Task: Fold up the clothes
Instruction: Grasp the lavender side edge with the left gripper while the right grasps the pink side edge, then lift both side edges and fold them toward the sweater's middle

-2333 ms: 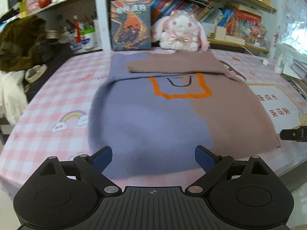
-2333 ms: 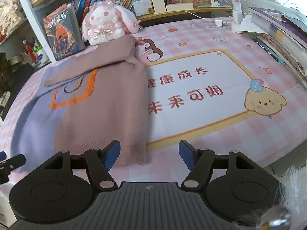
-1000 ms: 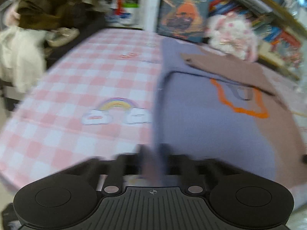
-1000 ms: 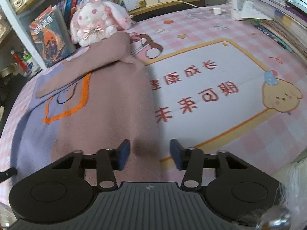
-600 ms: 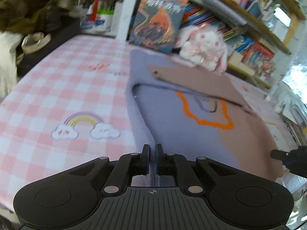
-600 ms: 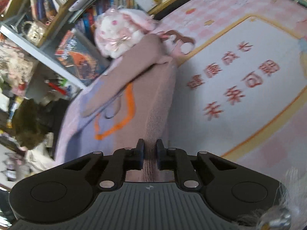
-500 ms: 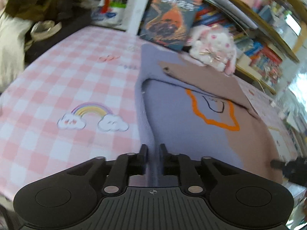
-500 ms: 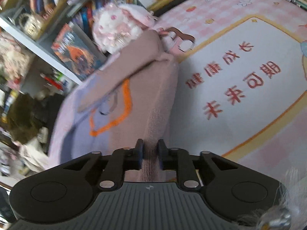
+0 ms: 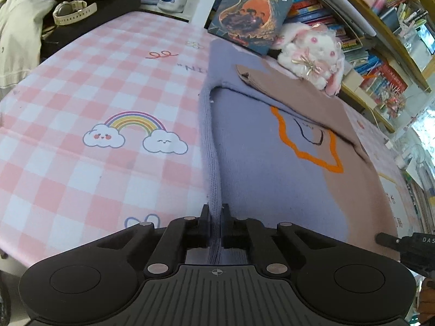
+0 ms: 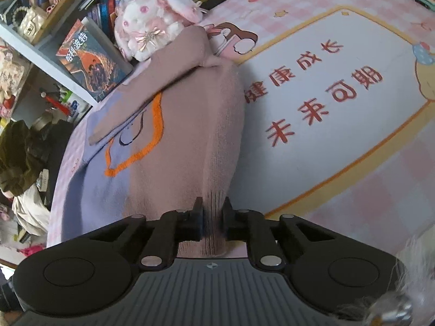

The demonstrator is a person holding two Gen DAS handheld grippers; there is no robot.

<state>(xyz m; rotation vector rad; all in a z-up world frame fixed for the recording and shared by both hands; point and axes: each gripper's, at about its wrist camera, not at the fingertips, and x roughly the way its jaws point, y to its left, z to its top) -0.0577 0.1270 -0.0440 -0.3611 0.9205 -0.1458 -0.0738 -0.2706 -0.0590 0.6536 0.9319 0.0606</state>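
Left wrist view: left gripper (image 9: 216, 218) pinched tight on ribbed lavender hem of knit sweater (image 9: 272, 168) — spread flat over checked tablecloth (image 9: 81, 103). Right gripper (image 10: 212, 212) closing on fuzzy mauve hem — pads pressing.

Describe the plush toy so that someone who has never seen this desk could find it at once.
Start from the pink checked tablecloth and follow the purple and brown sweater to its far end, below the bookshelf. There sits the plush rabbit, white with pink ears and a bow. It is the only soft toy, right beside the upright Harry Potter book.
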